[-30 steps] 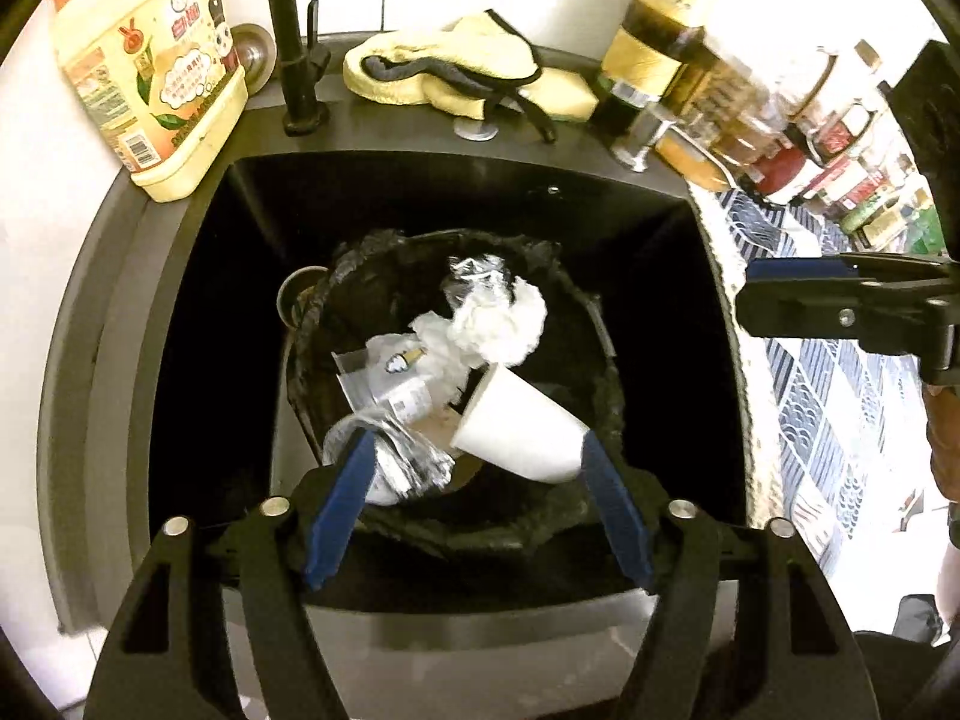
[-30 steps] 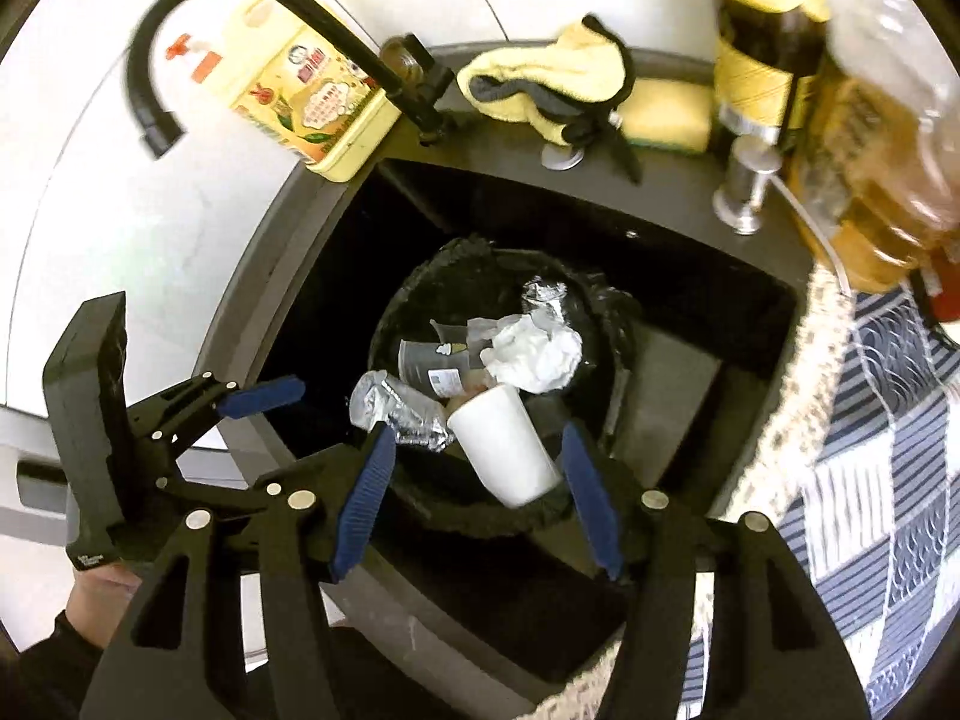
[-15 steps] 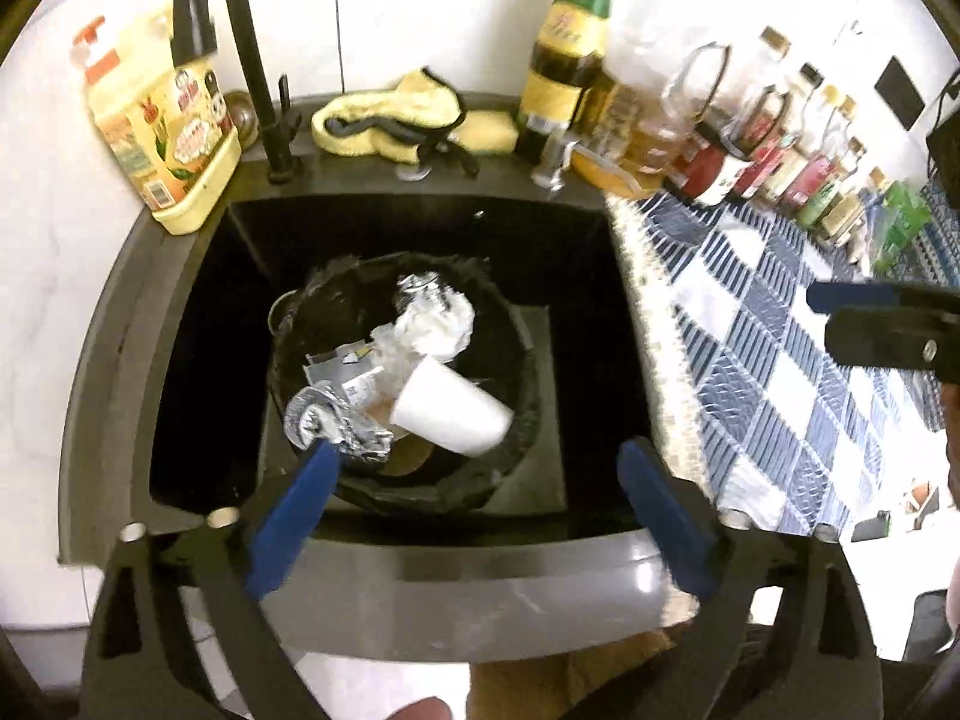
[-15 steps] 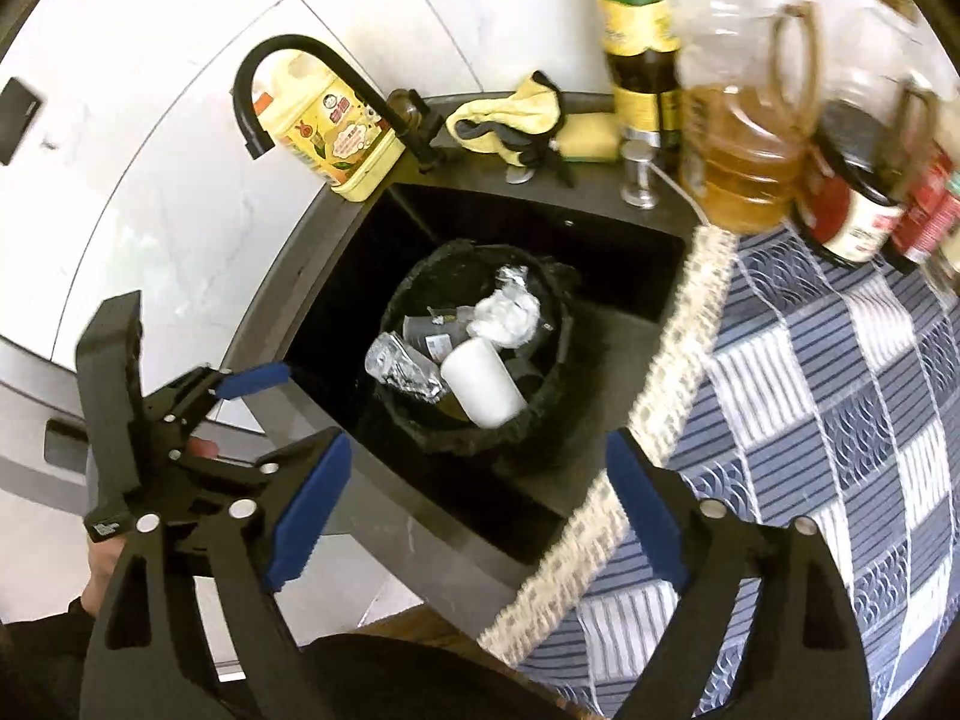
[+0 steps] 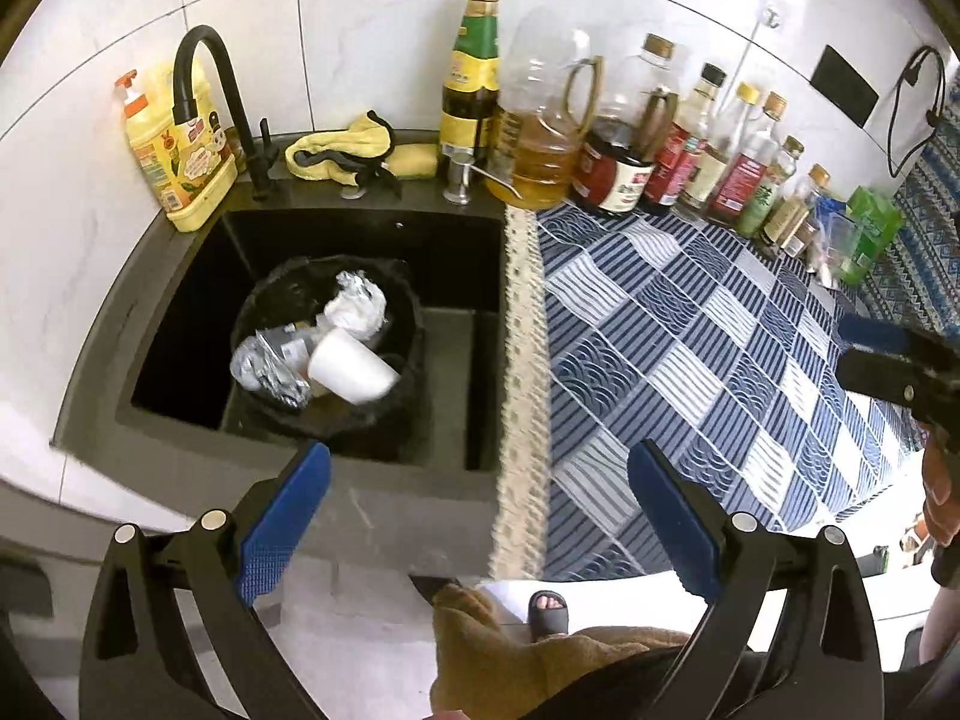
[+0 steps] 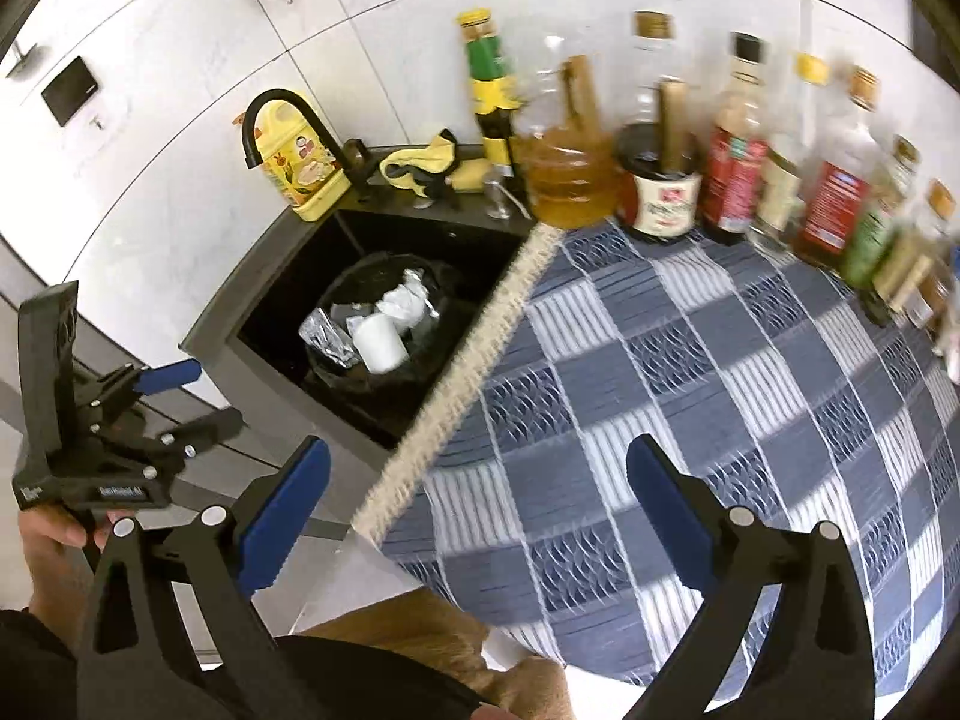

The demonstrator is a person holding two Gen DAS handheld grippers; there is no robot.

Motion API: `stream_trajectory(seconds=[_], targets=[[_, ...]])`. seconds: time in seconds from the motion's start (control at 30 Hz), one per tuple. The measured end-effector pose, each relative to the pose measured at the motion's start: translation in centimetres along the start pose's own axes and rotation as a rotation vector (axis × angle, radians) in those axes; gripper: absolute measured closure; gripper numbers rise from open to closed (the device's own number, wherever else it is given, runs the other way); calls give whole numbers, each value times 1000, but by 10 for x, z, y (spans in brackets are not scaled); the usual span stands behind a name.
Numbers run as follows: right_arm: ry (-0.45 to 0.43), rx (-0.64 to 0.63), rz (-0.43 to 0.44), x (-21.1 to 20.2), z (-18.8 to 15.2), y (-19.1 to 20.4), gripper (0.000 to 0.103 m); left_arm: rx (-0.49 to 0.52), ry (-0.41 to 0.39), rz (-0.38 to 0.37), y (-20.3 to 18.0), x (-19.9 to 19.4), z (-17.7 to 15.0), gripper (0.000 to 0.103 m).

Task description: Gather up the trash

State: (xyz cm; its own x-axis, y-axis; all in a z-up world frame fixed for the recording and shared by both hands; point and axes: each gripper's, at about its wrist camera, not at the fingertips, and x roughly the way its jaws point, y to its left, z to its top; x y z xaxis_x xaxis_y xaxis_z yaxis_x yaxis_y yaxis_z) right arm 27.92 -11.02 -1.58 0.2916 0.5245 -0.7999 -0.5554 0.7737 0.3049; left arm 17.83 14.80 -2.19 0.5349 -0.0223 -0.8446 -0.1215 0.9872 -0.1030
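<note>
A black bag-lined bin (image 5: 403, 307) stands in the dark sink (image 5: 462, 252). It holds a white paper cup (image 5: 351, 369), a crumpled tissue (image 5: 358, 309) and a foil wrapper (image 5: 264, 369). My left gripper (image 5: 477, 456) hangs open and wide above the sink's front rim, well back from the bin, with nothing between its blue pads. My right gripper (image 6: 477, 447) is over the edge of the checked cloth; its jaws are opening and hold nothing. The right wrist view shows the bin (image 6: 327, 369) and cup (image 6: 378, 342) far off to the left, and the left gripper (image 6: 204, 399) at the left edge.
A black faucet (image 5: 207, 90), yellow detergent bottle (image 5: 174, 156) and yellow cloth (image 5: 342, 147) sit behind the sink. Several sauce and oil bottles (image 5: 618, 138) line the wall. A blue checked cloth (image 5: 690, 348) covers the counter, with a green packet (image 5: 870, 234) at far right. A person's slippered foot (image 5: 547, 609) shows below.
Both grippers have drawn back and up from the bin, drifting right over the counter, and their jaws have spread wide. The cup and other trash stay in the bin.
</note>
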Motion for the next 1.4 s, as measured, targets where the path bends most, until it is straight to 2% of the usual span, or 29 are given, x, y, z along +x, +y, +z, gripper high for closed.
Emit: stream_trajectory(seconds=[0.27, 0.37, 0.57, 0.8, 1.17, 1.4], targets=[[-25, 7, 2, -55, -67, -36, 5, -2, -18, 14, -61, -29, -44, 7], [-32, 9, 7, -70, -85, -46, 5, -26, -37, 13, -79, -42, -59, 7], [-57, 2, 8, -91, -111, -51, 5, 4, -72, 33, -105, -63, -79, 7], [-89, -5, 5, -103, -123, -49, 5, 3, -89, 34, -111, -71, -86, 7], [-78, -16, 4, -102, -123, -49, 5, -1, -92, 31, -112, -69, -88, 7], [-65, -27, 14, -96, -120, -46, 5, -7, -112, 59, -111, -73, -88, 7]])
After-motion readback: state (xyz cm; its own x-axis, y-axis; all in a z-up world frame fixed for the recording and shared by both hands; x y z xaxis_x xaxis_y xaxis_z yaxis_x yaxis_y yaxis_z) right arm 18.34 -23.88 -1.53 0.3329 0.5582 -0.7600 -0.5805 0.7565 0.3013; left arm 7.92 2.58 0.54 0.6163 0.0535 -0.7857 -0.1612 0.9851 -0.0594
